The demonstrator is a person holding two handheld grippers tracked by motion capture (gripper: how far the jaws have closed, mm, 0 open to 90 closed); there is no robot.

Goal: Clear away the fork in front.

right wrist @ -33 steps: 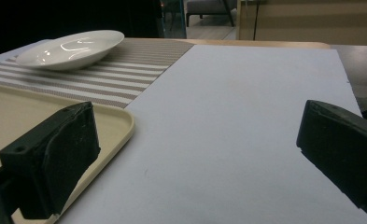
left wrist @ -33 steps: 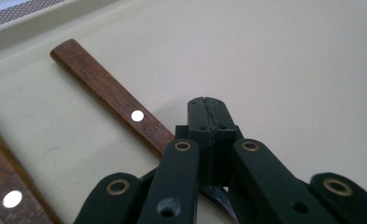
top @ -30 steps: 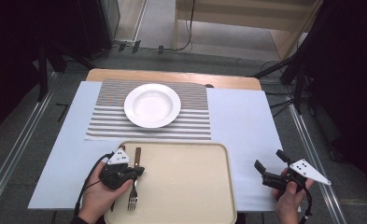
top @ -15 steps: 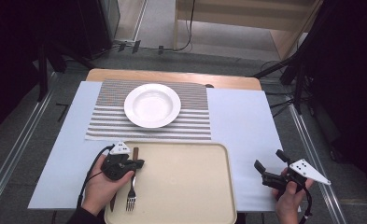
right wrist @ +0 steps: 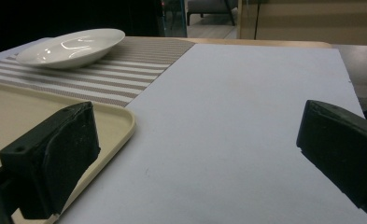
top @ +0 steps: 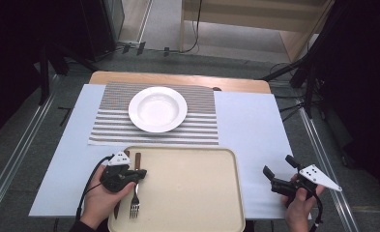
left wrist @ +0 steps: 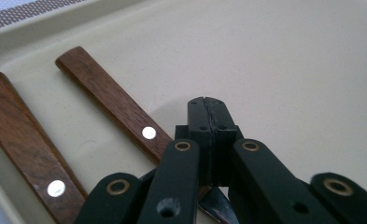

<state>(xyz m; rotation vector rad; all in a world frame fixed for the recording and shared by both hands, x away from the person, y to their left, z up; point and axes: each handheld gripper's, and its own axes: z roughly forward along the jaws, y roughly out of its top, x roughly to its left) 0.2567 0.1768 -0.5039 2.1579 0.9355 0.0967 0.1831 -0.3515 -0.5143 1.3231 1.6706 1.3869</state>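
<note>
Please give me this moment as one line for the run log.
left gripper: shut on fork over tray | right gripper: open, empty, right of tray | plate: empty on striped mat

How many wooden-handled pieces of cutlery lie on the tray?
2: a fork under the left gripper, and another wooden handle beside it, near the tray's left rim.
</note>
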